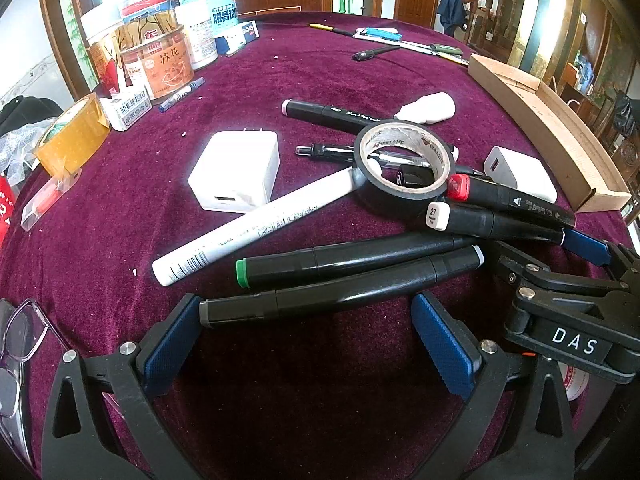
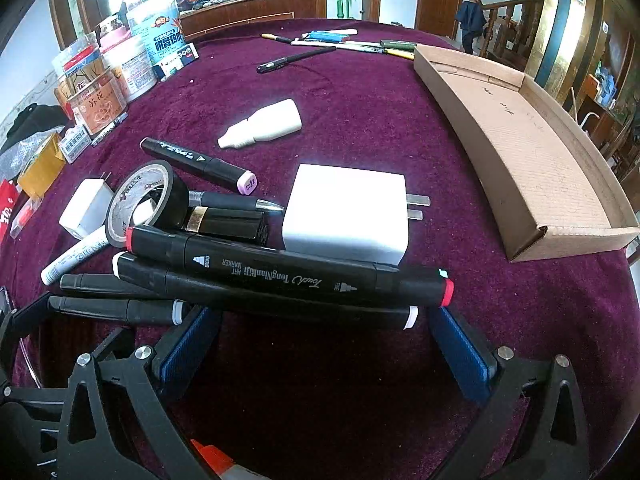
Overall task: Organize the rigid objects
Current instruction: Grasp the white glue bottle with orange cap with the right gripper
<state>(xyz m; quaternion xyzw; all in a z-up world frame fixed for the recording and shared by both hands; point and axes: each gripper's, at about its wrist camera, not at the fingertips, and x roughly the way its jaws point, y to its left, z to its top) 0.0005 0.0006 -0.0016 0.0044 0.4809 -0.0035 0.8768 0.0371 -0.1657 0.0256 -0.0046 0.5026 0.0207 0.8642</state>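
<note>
While both pairs of fingers stood spread and empty, we held them low over the bench [image 2: 360,120], just before the heap of markers. Our left gripper [image 1: 316,344] faced the grey-capped marker [image 1: 340,294], which lay across the gap between its two blue pads [image 1: 168,352], with its long axis from left to right and a little tilted. Our right gripper [image 2: 324,344] faced the red-capped marker [image 2: 288,272] and, under it, the white-capped marker [image 2: 264,292]; both lay crosswise to its fingers too, almost touching the pad tips. We judged that a crosswise marker wants a short push forward and then a closing across its thin body, and that each gripper was the nearer one for its own marker. The cardboard tray [image 2: 552,240] lay to the right, well apart from the heap, nearer to the right gripper, so we took it as the likely goal.

We counted six black art markers, one long white marker [image 1: 248,232], one pen, one small black tube, one roll of black tape [image 1: 404,168] resting on the heap, two white chargers [image 2: 348,212] and one white bottle [image 2: 264,126]. Far pens at the bench edge we could not count surely.
</note>
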